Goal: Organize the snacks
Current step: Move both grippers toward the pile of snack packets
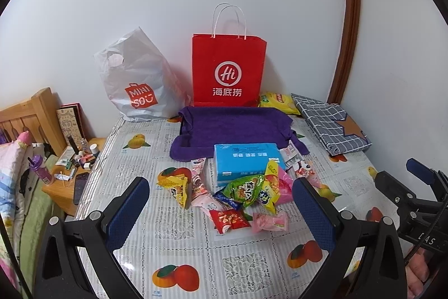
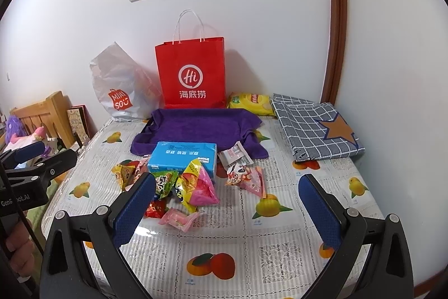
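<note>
Snack packets (image 1: 246,192) lying in a loose heap on the table (image 1: 156,240), just before the blue box (image 1: 247,159) and purple tray (image 1: 235,125); nothing sorted yet, so all work left. Left gripper (image 1: 221,203) and right gripper (image 2: 226,199) both wide open, empty, above the table

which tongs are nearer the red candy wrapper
Left. The left tongs are open with the red candy wrapper lying between their fingers; the right tongs are open off to its right, the wrapper by their left finger.
</note>
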A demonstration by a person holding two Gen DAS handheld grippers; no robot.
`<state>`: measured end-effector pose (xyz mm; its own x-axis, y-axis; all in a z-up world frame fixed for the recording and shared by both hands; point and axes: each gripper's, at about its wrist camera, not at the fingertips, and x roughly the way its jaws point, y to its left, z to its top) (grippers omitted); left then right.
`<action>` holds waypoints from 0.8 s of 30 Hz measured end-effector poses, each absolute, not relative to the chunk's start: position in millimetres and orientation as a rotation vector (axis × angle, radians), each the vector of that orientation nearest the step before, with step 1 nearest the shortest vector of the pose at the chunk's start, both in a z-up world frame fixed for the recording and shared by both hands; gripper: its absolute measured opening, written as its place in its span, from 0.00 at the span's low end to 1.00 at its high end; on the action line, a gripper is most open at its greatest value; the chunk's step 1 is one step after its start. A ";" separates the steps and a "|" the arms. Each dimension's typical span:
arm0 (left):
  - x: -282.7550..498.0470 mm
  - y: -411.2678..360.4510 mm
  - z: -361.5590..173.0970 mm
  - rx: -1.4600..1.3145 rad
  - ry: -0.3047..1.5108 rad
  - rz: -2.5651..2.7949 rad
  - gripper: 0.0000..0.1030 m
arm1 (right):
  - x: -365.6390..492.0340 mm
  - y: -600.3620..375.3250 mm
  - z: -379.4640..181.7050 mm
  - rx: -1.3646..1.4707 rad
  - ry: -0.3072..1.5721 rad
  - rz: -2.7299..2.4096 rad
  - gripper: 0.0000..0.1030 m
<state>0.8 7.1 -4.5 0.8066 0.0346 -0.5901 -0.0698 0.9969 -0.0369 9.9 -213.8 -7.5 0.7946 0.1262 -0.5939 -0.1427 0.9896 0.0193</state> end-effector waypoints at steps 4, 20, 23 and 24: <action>2.5 7.7 -6.5 -0.059 0.637 0.059 1.00 | 15.7 -215.2 -12.3 -0.018 0.654 0.145 0.98; 15.7 10.1 -14.0 -0.005 0.656 0.048 1.00 | 36.8 -210.1 -28.7 -0.106 0.645 0.036 1.00; 26.4 12.9 -19.8 -0.020 0.669 0.033 0.99 | 45.4 -210.8 -40.3 -0.120 0.655 0.104 1.00; 30.2 13.2 -22.3 -0.019 0.667 0.037 0.99 | 48.6 -211.7 -44.8 -0.115 0.658 0.122 1.00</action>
<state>30.2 13.2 -22.3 0.7848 0.0284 -0.6192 -0.0408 0.9991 -0.0060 48.6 -211.7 -44.8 0.7848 0.0770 -0.6150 -0.1496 0.9864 -0.0675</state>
